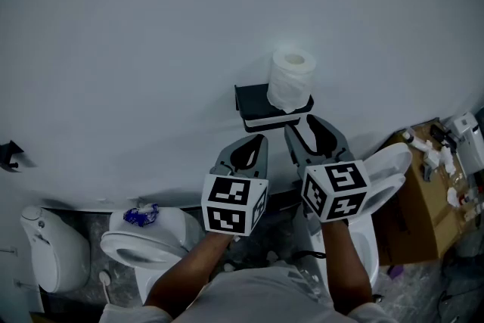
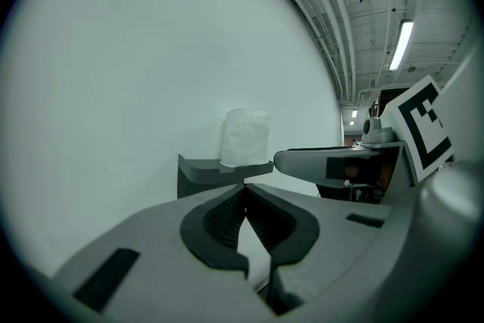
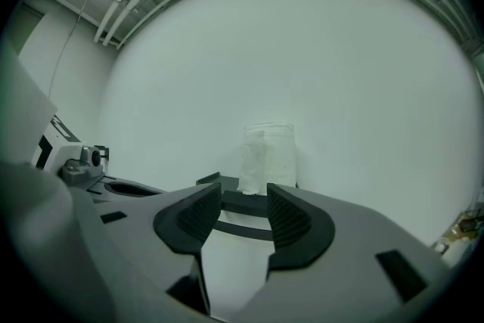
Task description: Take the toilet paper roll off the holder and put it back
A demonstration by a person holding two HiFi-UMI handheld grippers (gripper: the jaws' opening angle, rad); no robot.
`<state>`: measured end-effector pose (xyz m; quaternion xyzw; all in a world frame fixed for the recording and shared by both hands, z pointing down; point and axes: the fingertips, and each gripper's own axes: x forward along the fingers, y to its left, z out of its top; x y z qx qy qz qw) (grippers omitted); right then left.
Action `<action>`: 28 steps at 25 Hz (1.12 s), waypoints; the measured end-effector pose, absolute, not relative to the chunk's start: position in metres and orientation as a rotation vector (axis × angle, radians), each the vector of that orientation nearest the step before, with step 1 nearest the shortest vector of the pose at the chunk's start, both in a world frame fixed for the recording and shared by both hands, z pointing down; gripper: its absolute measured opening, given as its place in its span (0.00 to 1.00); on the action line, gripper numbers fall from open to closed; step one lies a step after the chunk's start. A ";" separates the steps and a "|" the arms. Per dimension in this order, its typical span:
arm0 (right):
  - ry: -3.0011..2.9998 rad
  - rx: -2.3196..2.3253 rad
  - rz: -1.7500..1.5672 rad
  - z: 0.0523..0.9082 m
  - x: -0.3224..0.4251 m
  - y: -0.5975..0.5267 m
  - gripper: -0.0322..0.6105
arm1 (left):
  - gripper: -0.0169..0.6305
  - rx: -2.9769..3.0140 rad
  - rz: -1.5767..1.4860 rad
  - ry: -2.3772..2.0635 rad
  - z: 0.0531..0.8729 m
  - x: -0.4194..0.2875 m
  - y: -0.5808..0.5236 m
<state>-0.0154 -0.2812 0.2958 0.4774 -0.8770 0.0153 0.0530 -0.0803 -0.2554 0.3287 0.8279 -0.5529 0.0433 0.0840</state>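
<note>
- Two grippers are up at the wall [image 1: 151, 49]. How does each one stand?
- The left gripper [image 1: 255, 141] is clenched. In its own view the ribbed pads meet at the tips and nothing sits between them. The right gripper [image 1: 302, 125] is released, with its jaws parted, a clear gap between the pads and nothing in that gap.
- Where is the toilet paper roll [image 1: 290, 79]?
- It stands upright on the flat top of the dark holder [image 1: 261, 108], with its hollow core facing up. The holder is fixed to the wall. From the right gripper the roll is straight ahead, lined up with the gap between the jaws but beyond their tips, and the pads do not touch it.
- And from the left gripper?
- It is ahead and a little above the closed tips, also out of contact. The near edge of the holder lies just past those tips.
- How do the two grippers sit beside each other?
- They are side by side and close together. The right one reaches further forward, so that one of its jaws crosses the right part of the left gripper view, level with the holder. From the head view its tips are just short of the holder's front edge.
- What else is around them?
- Below and to the left of the left gripper is a white toilet [image 1: 144, 238] with something blue [image 1: 141, 215] lying on it. To the right of the right gripper is a second toilet [image 1: 382, 181] with its lid up. Further right is a cardboard box [image 1: 420, 212] with small items on top, too small to tell apart
</note>
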 end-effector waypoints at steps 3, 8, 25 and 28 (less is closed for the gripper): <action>-2.654 1.456 0.053 0.303 -0.019 -0.274 0.30 | 0.03 2.479 0.136 -1.633 0.331 -0.080 -0.252; -2.643 1.449 0.073 0.315 -0.031 -0.261 0.24 | 0.03 2.496 0.142 -1.612 0.334 -0.082 -0.247; -2.622 1.452 0.115 0.342 -0.059 -0.238 0.05 | 0.03 2.516 0.172 -1.564 0.349 -0.094 -0.236; -2.620 1.452 0.118 0.344 -0.061 -0.238 0.05 | 0.03 2.516 0.179 -1.557 0.352 -0.096 -0.237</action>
